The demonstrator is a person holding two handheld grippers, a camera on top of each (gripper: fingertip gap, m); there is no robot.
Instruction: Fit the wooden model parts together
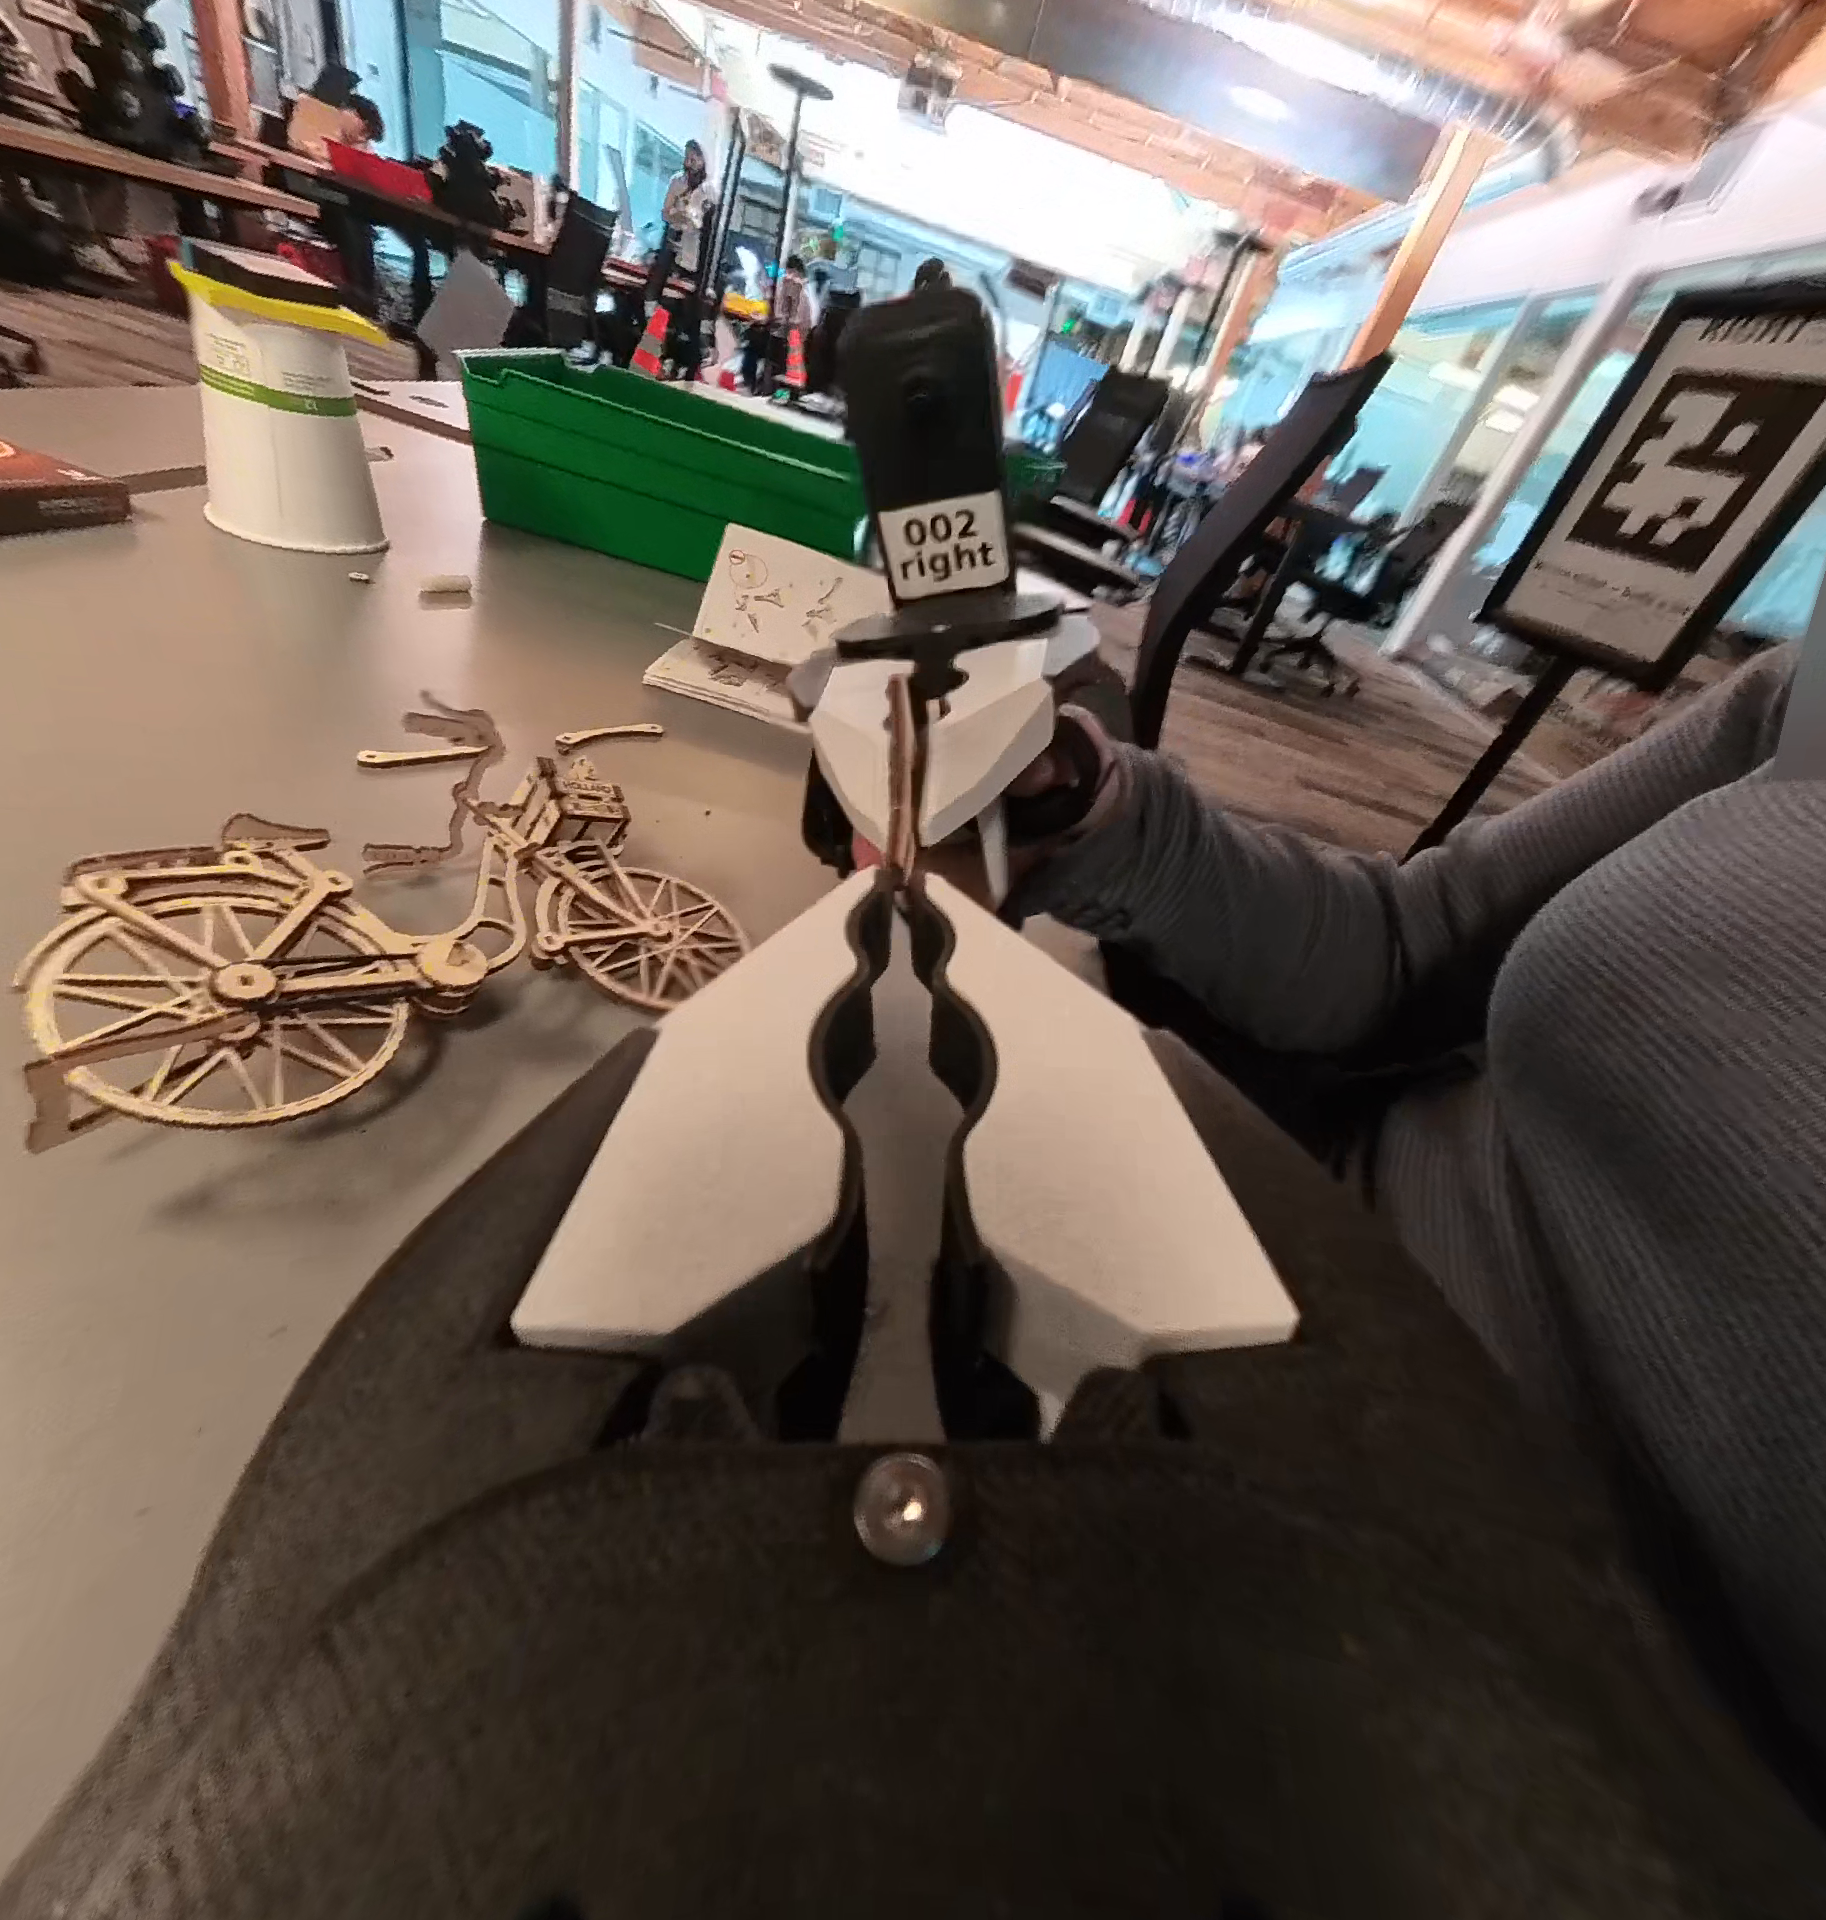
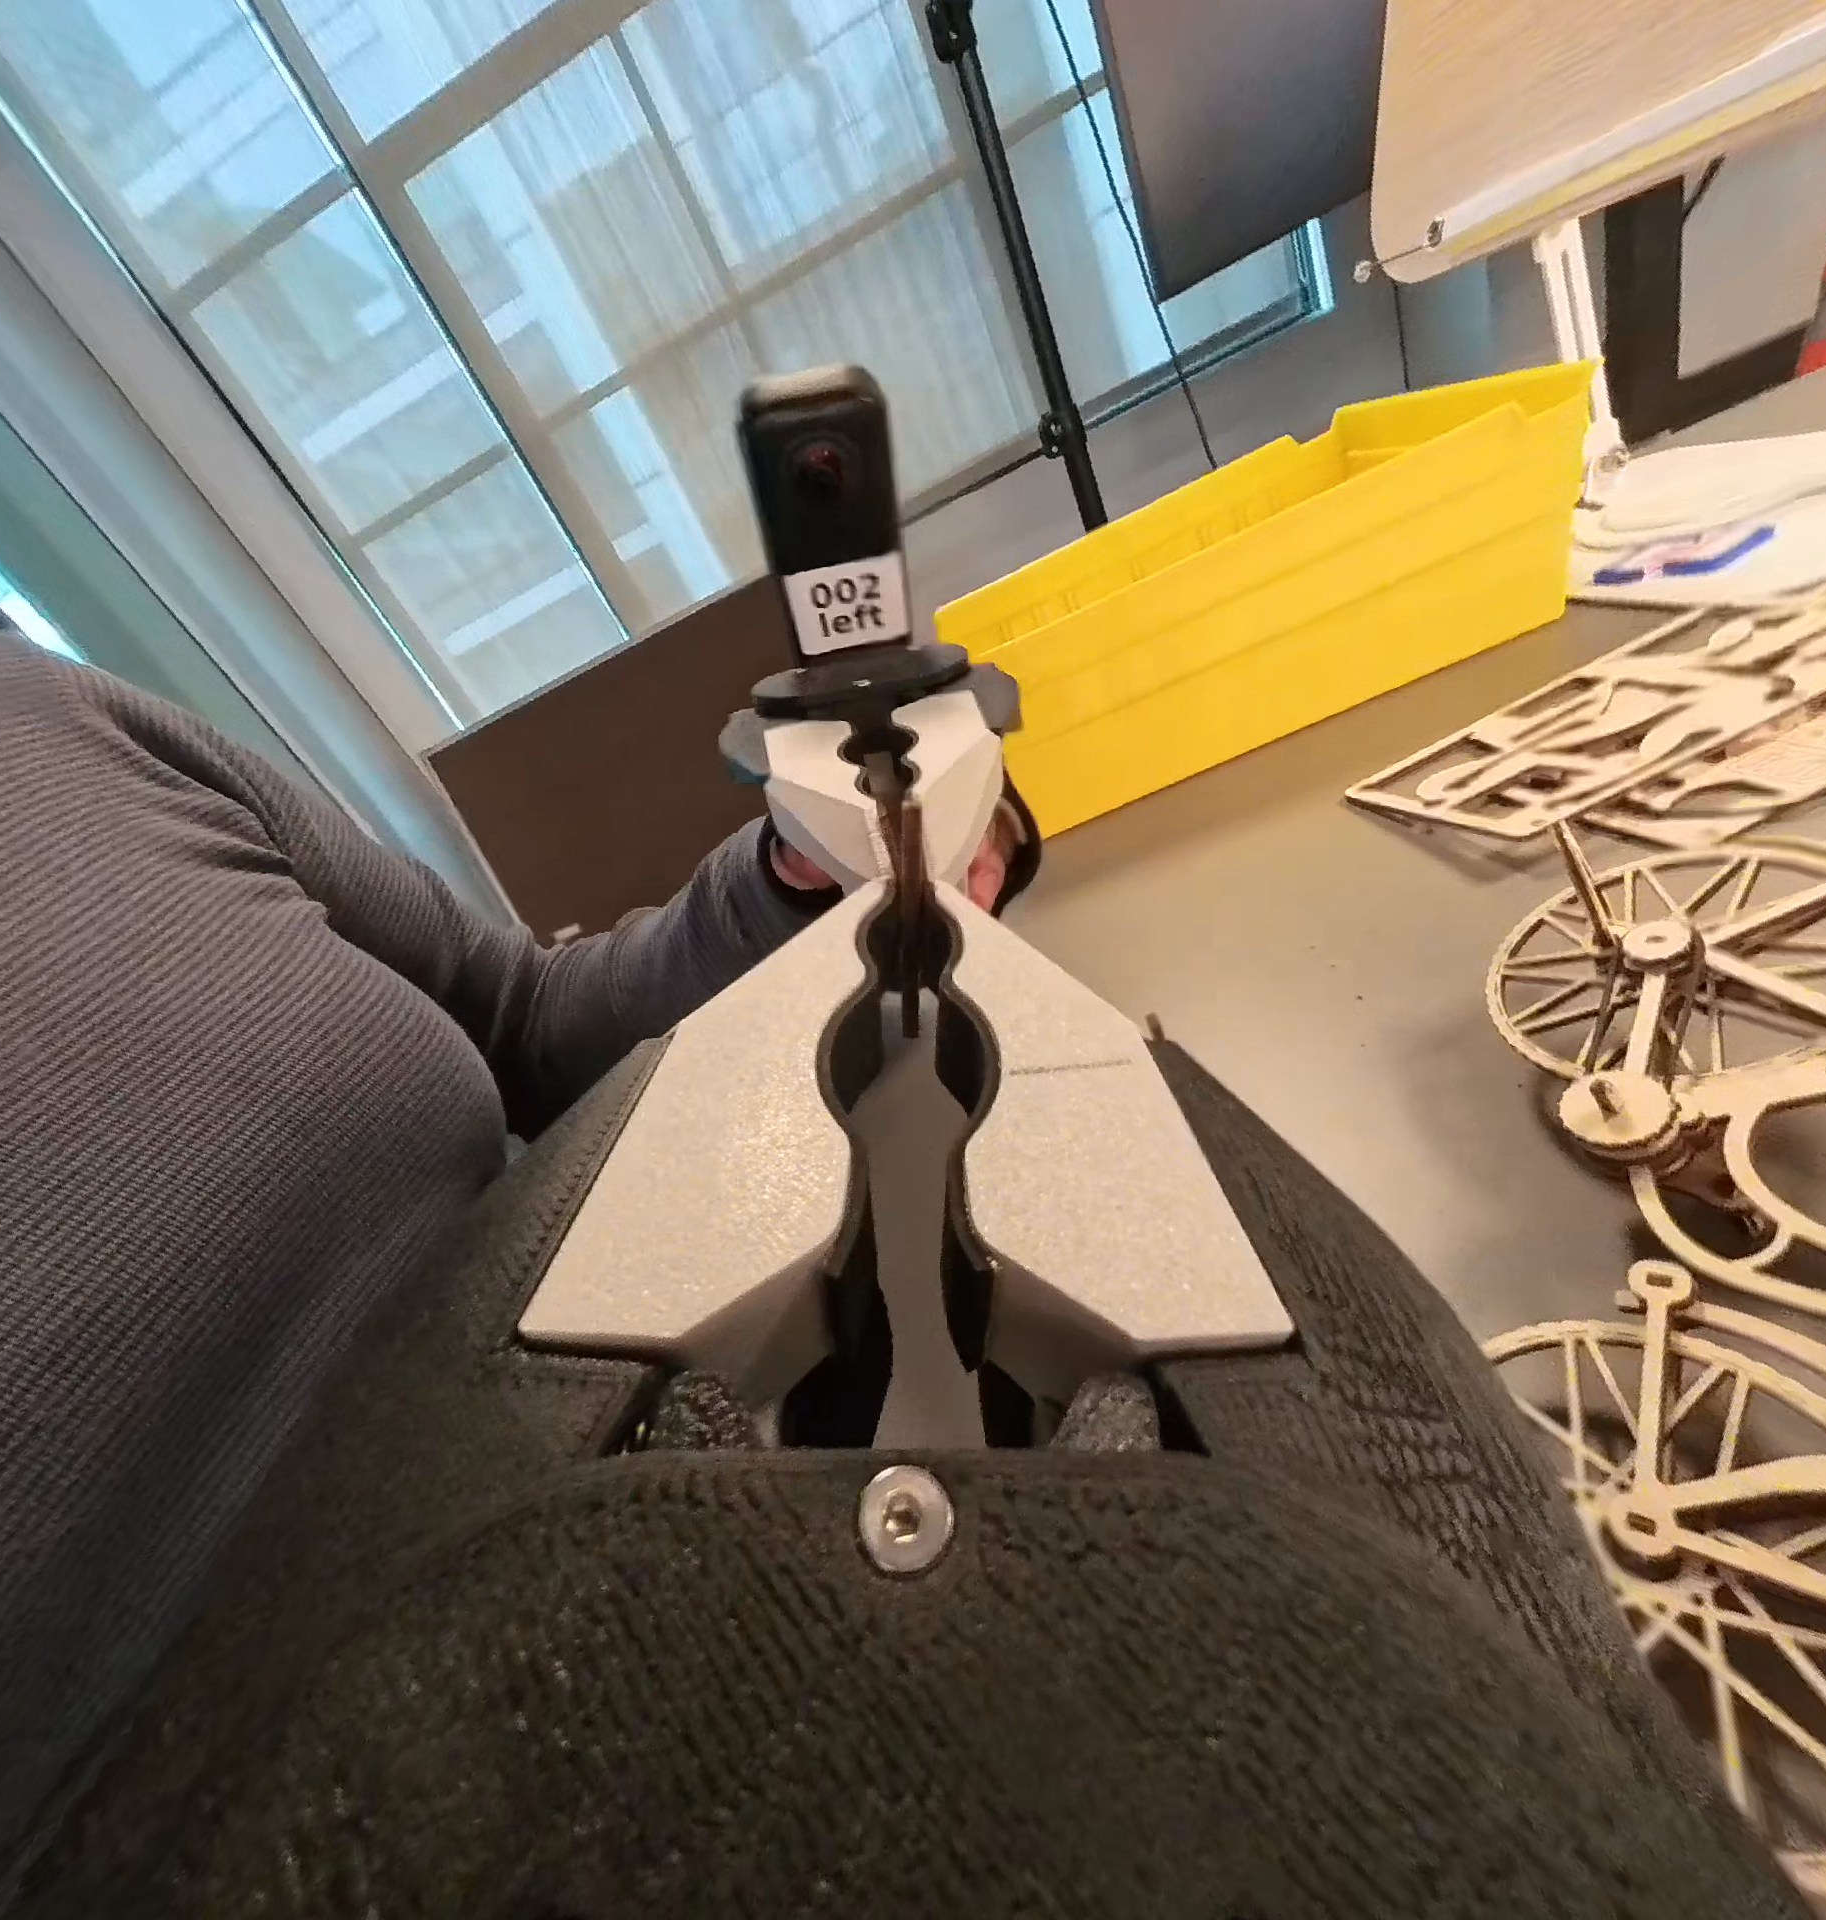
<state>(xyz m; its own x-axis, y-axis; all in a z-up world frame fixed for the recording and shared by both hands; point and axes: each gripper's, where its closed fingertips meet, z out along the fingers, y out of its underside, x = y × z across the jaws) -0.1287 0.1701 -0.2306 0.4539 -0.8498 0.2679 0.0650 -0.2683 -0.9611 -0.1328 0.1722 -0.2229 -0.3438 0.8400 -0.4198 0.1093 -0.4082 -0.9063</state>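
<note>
From the left wrist view, the left tongs [image 1: 896, 894] and right tongs [image 1: 901, 831] meet tip to tip, both clamped on a thin wooden strip [image 1: 898, 769] above the table [image 1: 109, 665], beside a wooden bicycle [image 1: 369, 935]. From the right wrist view, the strip [image 2: 907, 883] spans both closed pairs, near a yellow bin [image 2: 1304, 644].

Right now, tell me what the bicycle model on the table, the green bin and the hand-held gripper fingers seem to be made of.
Pale bicycle model: thin laser-cut plywood, it seems; matte, with darker cut edges on the spokes.
Green rectangular bin: probably moulded plastic; uniform colour, slight sheen, stepped walls.
White faceted fingers of the left hand-held gripper: likely 3D-printed plastic; grainy matte faces, dark wavy inner liners.
</note>
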